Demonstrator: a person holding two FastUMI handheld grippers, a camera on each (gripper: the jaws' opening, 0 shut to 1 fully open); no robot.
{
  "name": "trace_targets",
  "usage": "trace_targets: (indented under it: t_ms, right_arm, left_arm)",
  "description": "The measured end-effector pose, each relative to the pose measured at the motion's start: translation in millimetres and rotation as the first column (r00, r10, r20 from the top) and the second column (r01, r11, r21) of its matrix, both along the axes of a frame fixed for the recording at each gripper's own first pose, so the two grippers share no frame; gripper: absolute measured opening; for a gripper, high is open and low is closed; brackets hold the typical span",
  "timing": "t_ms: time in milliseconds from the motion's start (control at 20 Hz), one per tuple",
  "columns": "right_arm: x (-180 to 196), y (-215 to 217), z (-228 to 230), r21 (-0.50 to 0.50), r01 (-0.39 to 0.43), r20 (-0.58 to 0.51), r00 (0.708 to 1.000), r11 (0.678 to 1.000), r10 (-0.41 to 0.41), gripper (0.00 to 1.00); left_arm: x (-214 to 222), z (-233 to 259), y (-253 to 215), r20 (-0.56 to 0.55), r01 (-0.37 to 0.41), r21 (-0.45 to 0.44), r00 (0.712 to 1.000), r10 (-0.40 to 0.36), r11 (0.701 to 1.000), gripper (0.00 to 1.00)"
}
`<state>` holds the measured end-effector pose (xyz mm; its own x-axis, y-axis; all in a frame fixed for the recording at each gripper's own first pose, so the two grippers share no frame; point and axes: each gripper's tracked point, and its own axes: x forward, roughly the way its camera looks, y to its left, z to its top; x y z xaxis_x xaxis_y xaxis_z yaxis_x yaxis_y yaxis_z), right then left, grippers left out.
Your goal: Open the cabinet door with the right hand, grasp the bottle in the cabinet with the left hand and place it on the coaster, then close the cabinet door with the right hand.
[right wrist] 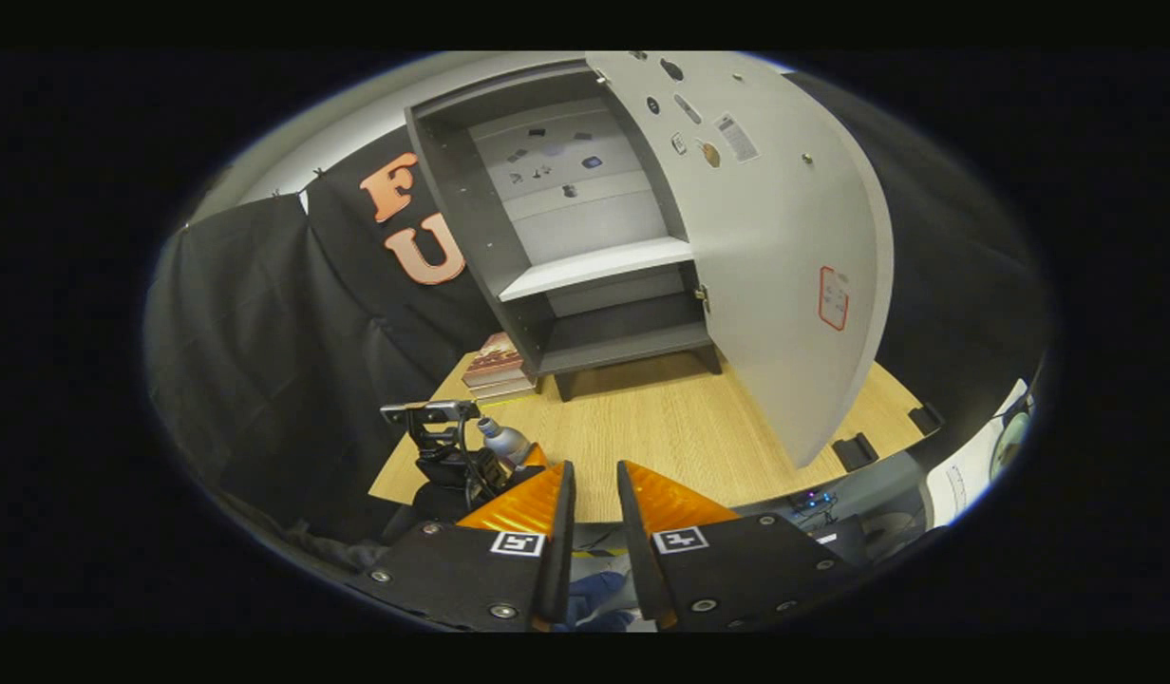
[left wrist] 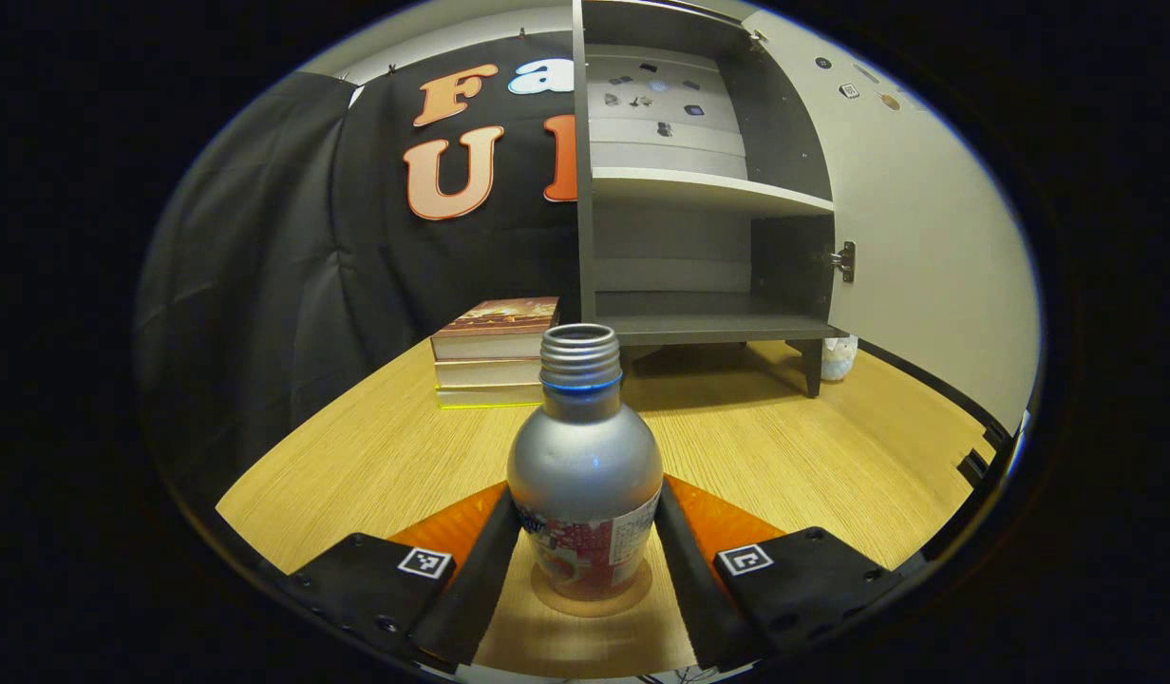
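Note:
A silver bottle [left wrist: 585,465] with an open threaded neck and a red label stands upright on a round brown coaster [left wrist: 549,600] on the wooden table [left wrist: 357,465]. My left gripper [left wrist: 585,518] is shut on the bottle's lower body, one finger on each side. The dark cabinet [left wrist: 708,328] stands behind with its pale door [left wrist: 927,237] swung wide to the right and its shelves bare. In the right gripper view, my right gripper [right wrist: 593,475] hangs above the table's near edge, jaws nearly together and holding nothing. The door [right wrist: 784,266] is ahead to its right, the bottle [right wrist: 504,439] low left.
A stack of books [left wrist: 495,351] lies left of the cabinet, at the back of the table. A small white object [left wrist: 839,359] sits by the cabinet's right leg. Bare table stretches between the bottle and the cabinet. Black cloth walls close off the left side.

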<state>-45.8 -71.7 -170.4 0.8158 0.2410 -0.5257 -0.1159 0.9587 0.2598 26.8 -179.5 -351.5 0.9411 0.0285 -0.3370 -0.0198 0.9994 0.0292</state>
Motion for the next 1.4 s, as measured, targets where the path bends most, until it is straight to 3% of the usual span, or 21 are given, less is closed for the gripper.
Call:
trace_targets:
  t_ms: [200,250,350,600,850,1100,1400]
  right_arm:
    - [-2.4,0.1,-2.4,0.008,0.002,-0.011,1.0,1.0,-0.002,0.27]
    - [-2.7,1.0,-2.4,0.013,0.002,-0.012,1.0,1.0,-0.002,0.28]
    - [-3.7,0.0,-1.5,0.014,-0.001,-0.006,1.0,1.0,0.001,0.27]
    - [-12.8,-8.5,6.7,0.025,-0.002,0.029,1.0,1.0,0.001,0.27]
    - [-15.5,-17.4,43.6,0.033,0.007,0.122,0.993,0.999,-0.011,0.28]
    - [-4.4,-59.3,94.7,0.038,0.062,0.235,0.969,0.997,-0.07,0.28]
    - [15.3,-142.3,151.7,0.006,0.164,0.356,0.921,0.986,-0.156,0.27]
  left_arm:
    - [-4.7,6.4,-1.4,0.011,0.006,0.013,1.0,-0.006,1.0,0.87]
    - [-4.9,8.6,0.8,0.018,-0.002,0.019,1.0,0.002,1.0,0.95]
    - [-5.4,13.1,0.7,0.023,0.0,0.021,1.0,-0.001,1.0,0.99]
    - [-6.6,43.9,6.5,0.048,0.002,0.024,0.999,-0.003,1.0,0.98]
    - [-7.3,92.5,13.8,0.084,0.006,0.016,0.996,-0.008,1.0,0.99]
    - [-2.0,143.4,10.7,0.141,0.037,0.047,0.989,-0.044,0.998,0.98]
    - [8.6,184.4,1.1,0.168,0.076,0.042,0.982,-0.082,0.996,0.98]
